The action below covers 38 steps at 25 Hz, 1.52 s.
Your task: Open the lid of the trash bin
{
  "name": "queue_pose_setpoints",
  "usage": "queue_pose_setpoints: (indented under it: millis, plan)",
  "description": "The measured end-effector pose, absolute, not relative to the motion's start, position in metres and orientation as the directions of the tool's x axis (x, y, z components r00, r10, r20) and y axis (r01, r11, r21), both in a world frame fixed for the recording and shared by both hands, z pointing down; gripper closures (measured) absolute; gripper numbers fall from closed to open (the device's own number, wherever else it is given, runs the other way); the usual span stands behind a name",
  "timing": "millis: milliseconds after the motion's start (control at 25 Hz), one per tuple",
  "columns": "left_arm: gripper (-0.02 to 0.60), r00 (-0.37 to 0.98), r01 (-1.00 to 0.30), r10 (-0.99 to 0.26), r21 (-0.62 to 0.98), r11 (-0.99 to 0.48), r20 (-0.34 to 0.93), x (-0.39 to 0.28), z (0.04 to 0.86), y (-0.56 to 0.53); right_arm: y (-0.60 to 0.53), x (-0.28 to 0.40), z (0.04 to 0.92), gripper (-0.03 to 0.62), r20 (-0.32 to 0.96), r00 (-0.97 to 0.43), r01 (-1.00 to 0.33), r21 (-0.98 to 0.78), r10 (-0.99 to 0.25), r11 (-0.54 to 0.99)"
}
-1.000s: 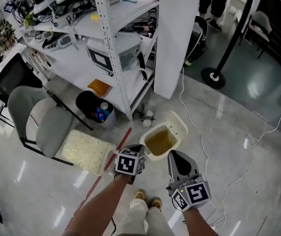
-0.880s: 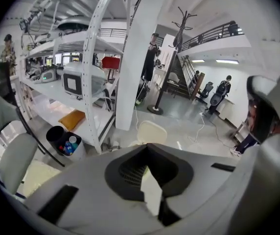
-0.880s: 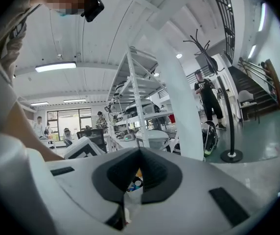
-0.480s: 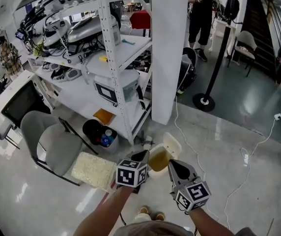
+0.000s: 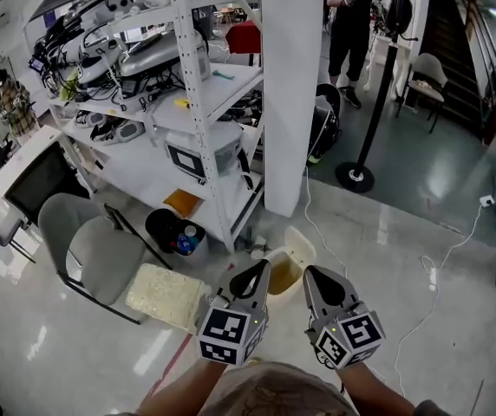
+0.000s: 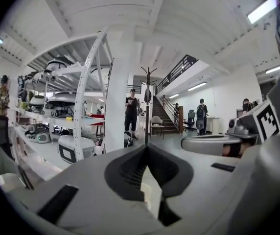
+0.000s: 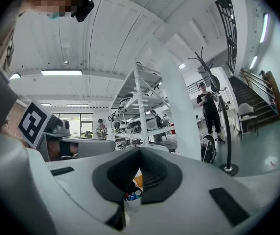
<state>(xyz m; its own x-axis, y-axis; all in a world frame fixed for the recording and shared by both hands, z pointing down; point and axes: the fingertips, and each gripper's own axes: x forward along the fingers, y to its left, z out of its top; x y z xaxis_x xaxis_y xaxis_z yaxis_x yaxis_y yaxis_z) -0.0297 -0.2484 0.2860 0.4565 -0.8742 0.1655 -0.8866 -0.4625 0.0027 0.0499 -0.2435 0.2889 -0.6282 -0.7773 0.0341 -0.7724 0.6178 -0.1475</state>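
Note:
A small cream trash bin [image 5: 283, 271] stands on the floor beside the white column, its lid [image 5: 299, 247] swung up and back, the inside showing. My left gripper [image 5: 256, 276] and right gripper [image 5: 320, 278] are held high, close under the head camera, side by side, and partly cover the bin's near rim. Both are shut with nothing between the jaws. In the left gripper view the left gripper [image 6: 147, 150] points level at the column and the stairs. The right gripper [image 7: 140, 153] points toward the shelving in its own view.
A white shelf rack [image 5: 198, 102] loaded with devices stands to the left. A black bin with bottles [image 5: 172, 230], a grey chair [image 5: 92, 250] and a white foam pad [image 5: 166, 295] sit below it. A coat-stand base [image 5: 355, 177], a floor cable [image 5: 434, 271] and a person [image 5: 352, 20] are beyond.
Both grippers have risen away from the bin toward the head camera. The head view has tilted up to show more of the room. The bin's lid stays up.

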Motion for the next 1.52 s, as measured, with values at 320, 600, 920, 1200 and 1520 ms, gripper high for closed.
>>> queue_pose_setpoints:
  millis: [320,600,920,1200,1520]
  plan:
    - [0.589,0.426,-0.905,-0.901,0.044,-0.424,0.084,-0.025,0.277,-0.230,-0.231,0.057,0.282,0.588,-0.007,-0.615,-0.779,-0.150,-0.788,0.609]
    - [0.589,0.432,-0.902,-0.899,0.047,-0.430,0.066,-0.020,0.267,-0.229,-0.234,0.059,0.273,0.588,-0.029,-0.614,-0.776,-0.162,-0.789,0.610]
    - [0.589,0.436,-0.900,-0.897,0.064,-0.432,0.079,-0.019,0.274,-0.229,-0.233,0.051,0.274,0.589,-0.029,-0.640,-0.758,-0.142,-0.768,0.636]
    - [0.589,0.432,-0.901,-0.897,0.073,-0.427,0.088,-0.021,0.281,-0.227,-0.232,0.047,0.280,0.589,-0.022,-0.644,-0.755,-0.143,-0.764,0.640]
    - [0.589,0.432,-0.902,-0.897,0.078,-0.426,0.094,-0.019,0.285,-0.226,-0.231,0.050,0.282,0.589,-0.013,-0.643,-0.756,-0.144,-0.766,0.638]
